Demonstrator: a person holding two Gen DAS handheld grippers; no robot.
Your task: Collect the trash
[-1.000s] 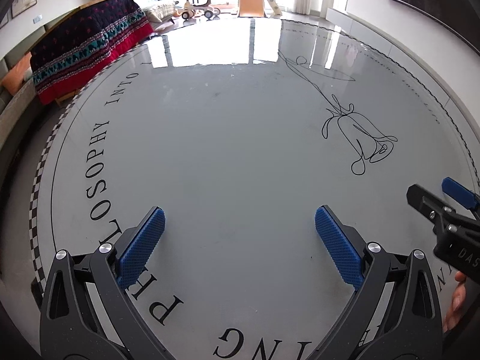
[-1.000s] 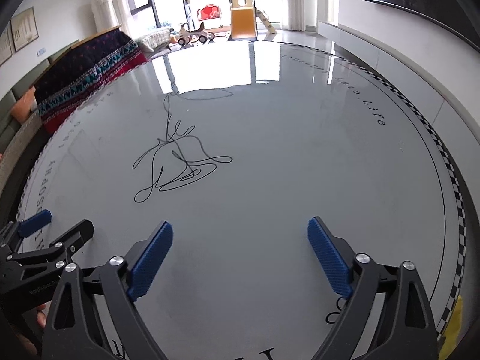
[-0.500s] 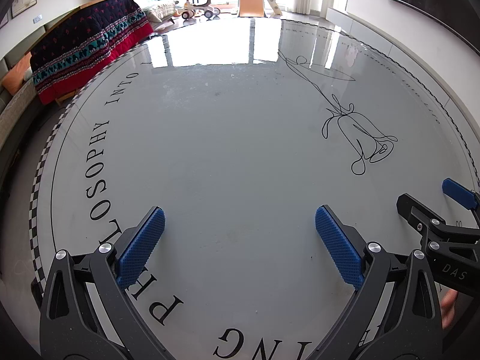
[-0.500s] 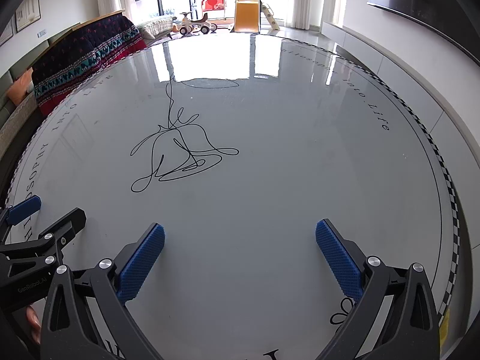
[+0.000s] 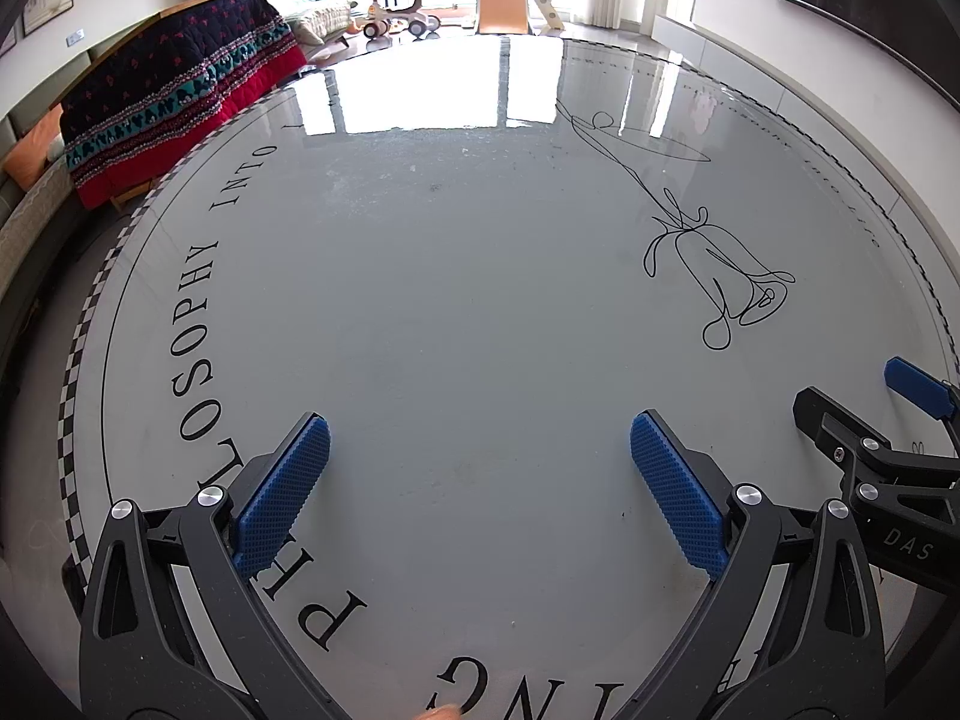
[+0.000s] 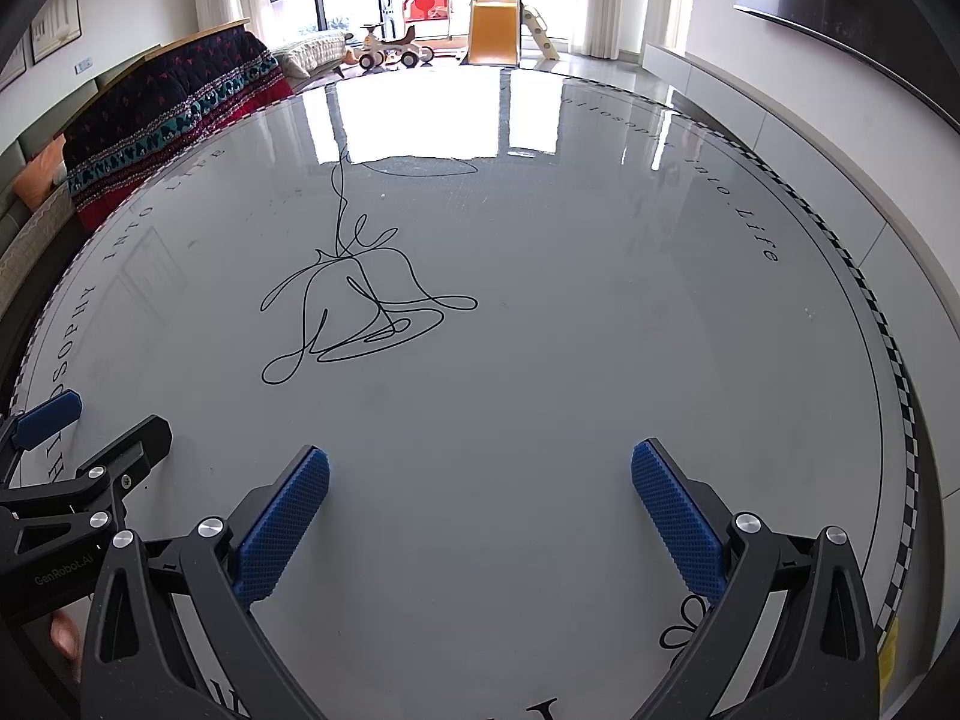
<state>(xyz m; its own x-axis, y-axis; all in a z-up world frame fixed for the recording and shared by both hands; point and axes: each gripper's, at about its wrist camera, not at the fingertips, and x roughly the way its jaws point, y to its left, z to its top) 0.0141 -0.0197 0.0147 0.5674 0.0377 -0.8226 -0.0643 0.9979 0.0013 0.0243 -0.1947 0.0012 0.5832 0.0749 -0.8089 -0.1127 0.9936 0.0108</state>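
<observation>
No piece of trash shows on the round glossy table in either view; its top carries only printed letters and a line drawing. My left gripper hangs open over the near part of the table, nothing between its blue pads. My right gripper is also open and holds nothing. The two are side by side: the right gripper appears at the right edge of the left wrist view, the left gripper at the left edge of the right wrist view. A small yellow thing lies past the table's rim; I cannot tell what it is.
A sofa with a dark patterned blanket stands beyond the table's left side. Ride-on toys and a small slide are at the back by the windows. A low white cabinet runs along the right wall.
The right gripper's jaws have widened a little and its view has rolled slightly. In the left wrist view it has shifted a bit. The left gripper has stayed put.
</observation>
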